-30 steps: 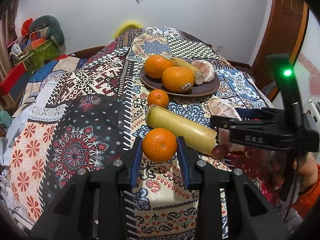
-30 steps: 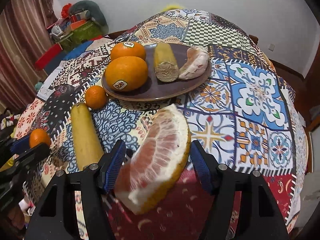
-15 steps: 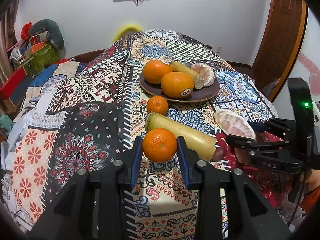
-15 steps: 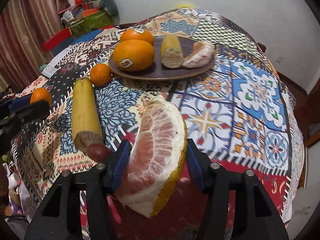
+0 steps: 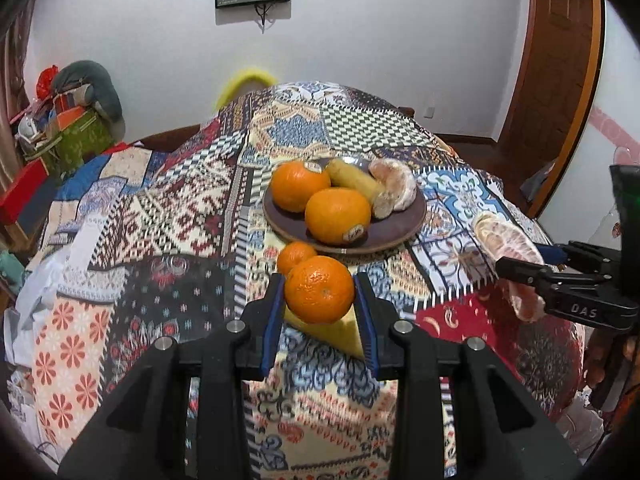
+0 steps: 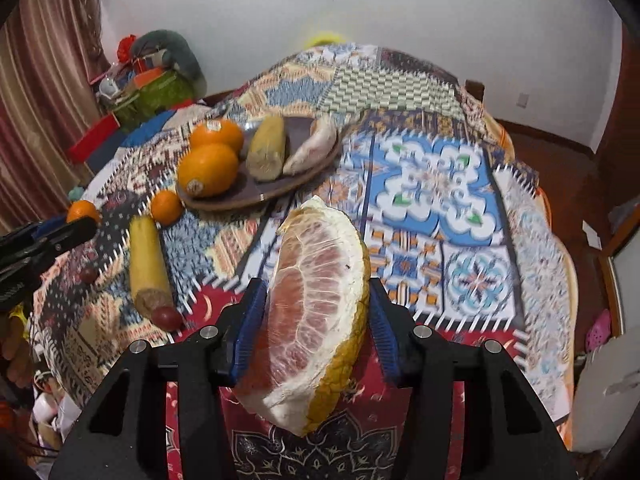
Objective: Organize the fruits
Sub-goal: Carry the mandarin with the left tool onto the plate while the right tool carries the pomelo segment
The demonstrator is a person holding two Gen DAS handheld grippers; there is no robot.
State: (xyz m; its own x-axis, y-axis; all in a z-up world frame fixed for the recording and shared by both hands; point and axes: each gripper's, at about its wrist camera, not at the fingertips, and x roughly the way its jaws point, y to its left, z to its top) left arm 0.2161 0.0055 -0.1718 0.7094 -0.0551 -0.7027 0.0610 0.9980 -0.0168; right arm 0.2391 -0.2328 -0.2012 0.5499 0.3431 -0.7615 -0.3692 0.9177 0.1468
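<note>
My left gripper (image 5: 320, 280) is shut on a small orange (image 5: 320, 290), held above the patterned tablecloth just short of the brown plate (image 5: 400, 228). The jaws of my right gripper (image 6: 318, 286) are closing, their pads pressing a peeled pomelo wedge (image 6: 316, 320) that hangs above the cloth. The plate (image 6: 256, 194) carries two big oranges, a banana piece and another pomelo wedge. On the cloth lie a second small orange (image 6: 166, 208), a long banana piece (image 6: 148, 264) and a dark red fruit (image 6: 166, 317).
The round table drops away on every side. Boxes and bags (image 5: 68, 128) are piled at the left by a curtain (image 6: 36, 100). A wooden door (image 5: 556, 80) stands at the right. A chair back (image 6: 474, 90) shows behind the table.
Both grippers have risen and come closer to the plate with their fruit. The right jaws narrowed onto the pomelo wedge and lifted it off the cloth.
</note>
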